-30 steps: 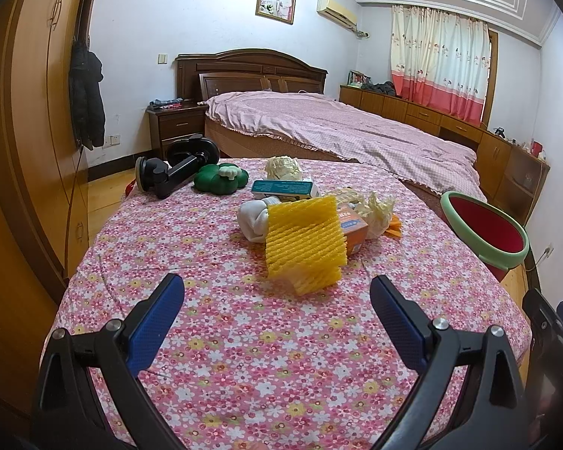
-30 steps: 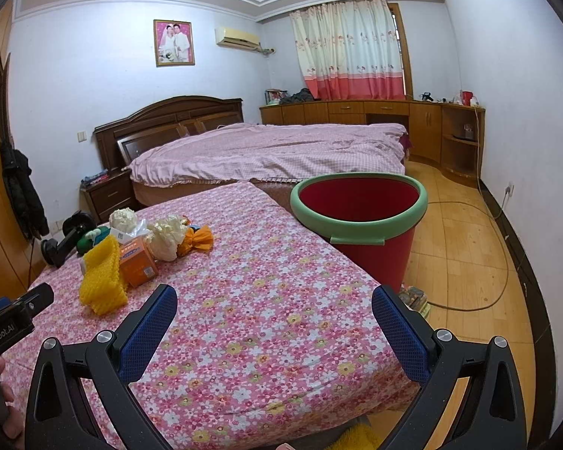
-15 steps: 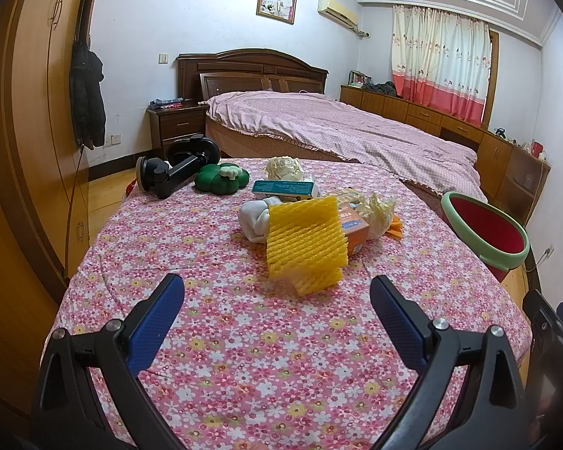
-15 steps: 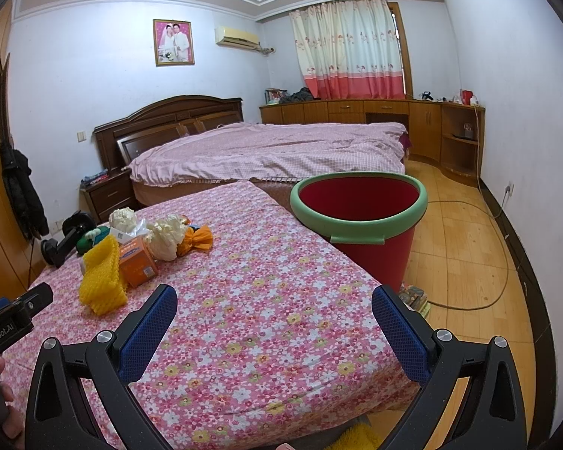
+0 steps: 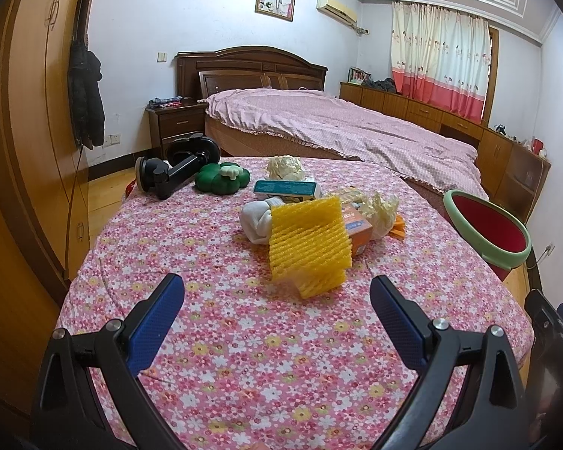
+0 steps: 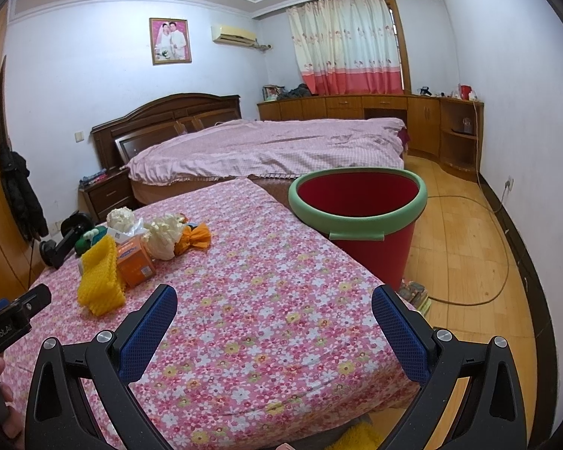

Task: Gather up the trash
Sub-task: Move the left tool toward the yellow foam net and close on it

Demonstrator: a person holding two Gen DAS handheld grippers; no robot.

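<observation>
Floral-clothed table [image 5: 244, 356] is carrying everything; red bucket [image 6: 360, 221] with a green rim is standing on the floor just beside its right edge, waiting empty as far as its visible inside shows. Trash pile is sitting mid-table, well apart from the bucket: yellow foam net [image 5: 307, 243] nearest, orange carton [image 6: 135, 260] touching it, crumpled paper wads [image 6: 165, 238] behind. Left gripper [image 5: 277, 315] is hovering short of the net, fingers spread wide, grasping nothing. Right gripper [image 6: 274, 322] is likewise released over bare cloth. Judging: collection is just beginning, approach step. Next move is calling for advancing the left fingers around the net, then clenching.
</observation>
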